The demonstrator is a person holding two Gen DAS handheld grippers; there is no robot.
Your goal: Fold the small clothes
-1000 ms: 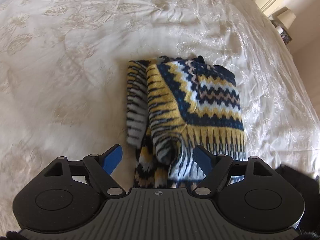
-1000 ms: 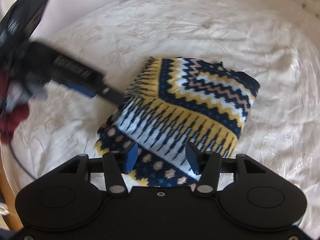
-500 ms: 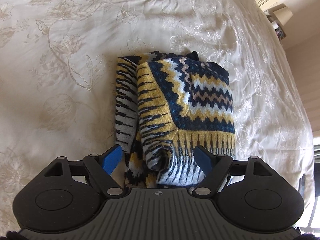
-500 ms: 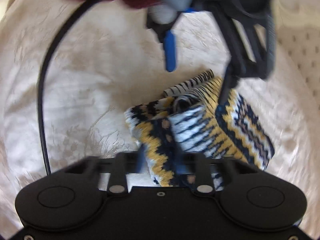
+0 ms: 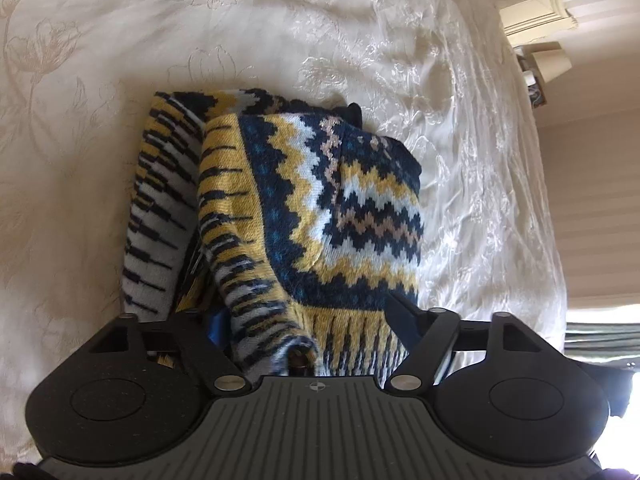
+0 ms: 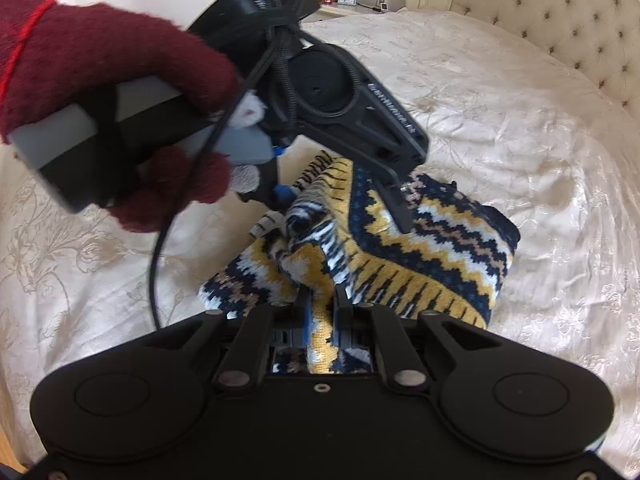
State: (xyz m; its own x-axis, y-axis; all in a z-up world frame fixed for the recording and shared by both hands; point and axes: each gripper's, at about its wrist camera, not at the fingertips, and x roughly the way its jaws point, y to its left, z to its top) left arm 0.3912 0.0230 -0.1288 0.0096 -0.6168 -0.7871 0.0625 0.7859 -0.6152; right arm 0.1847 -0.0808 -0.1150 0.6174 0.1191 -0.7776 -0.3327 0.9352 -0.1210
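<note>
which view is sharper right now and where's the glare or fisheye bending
Left wrist view: the sweater is crisp, sheen glares off the wrinkled bedspread, the window at right is blown out, and the edges curve. Right wrist view: also mostly sharp, the gloved hand looms large up close, and the headboard bows round the corner.

Cream floral bedspread (image 5: 280, 32) filling both frames.
Tufted headboard (image 6: 540, 12) sitting upper right; a nightstand (image 6: 344, 6) showing top centre, holding what may be a clock.
</note>
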